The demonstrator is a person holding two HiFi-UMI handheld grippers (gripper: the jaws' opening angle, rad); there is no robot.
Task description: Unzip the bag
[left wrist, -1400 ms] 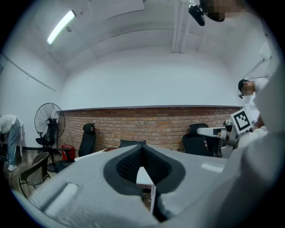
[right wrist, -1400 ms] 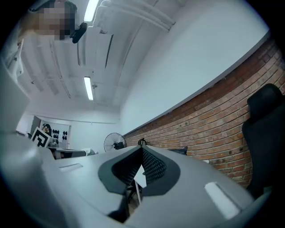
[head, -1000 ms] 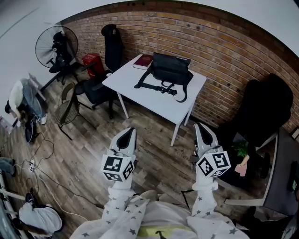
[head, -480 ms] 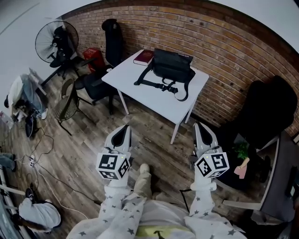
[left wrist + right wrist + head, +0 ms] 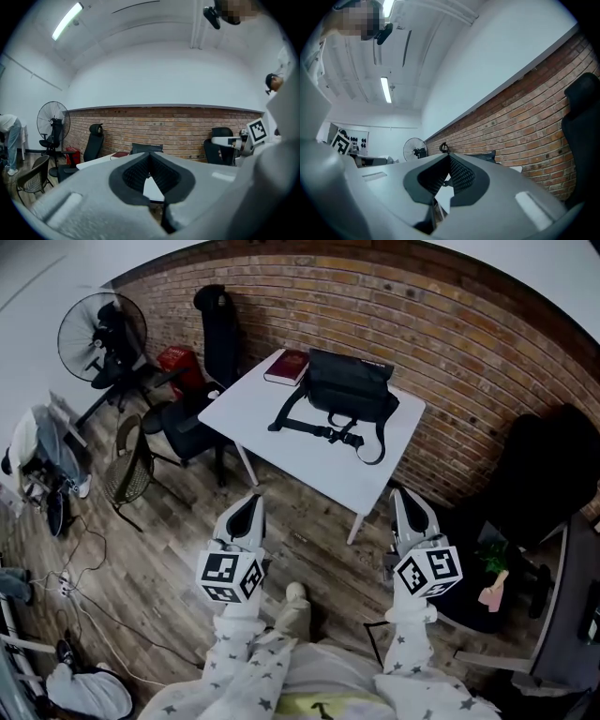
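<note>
Our left tongs are pressed together with nothing between them, and our right tongs are pressed together and empty too. Only the two gripper views look along the closed jaws; the head view sees each pair from above as a grey wedge. The left gripper view alone catches a lit ceiling lamp, while the head view alone lays out the whole tabletop. The bag lies along the tabletop's edge nearest the brick wall, its strap trailing toward the middle. A red book sits at the far corner just beside it. Both tongs are well apart from the bag, over the wooden floor, and the tabletop's near corner lies between them and it. A fan, a black office chair and a wire chair stand to the left of the tabletop, and a dark chair to its right. Our star-printed sleeves reach forward side by side, holding the tongs about level and pointed toward the tabletop.
</note>
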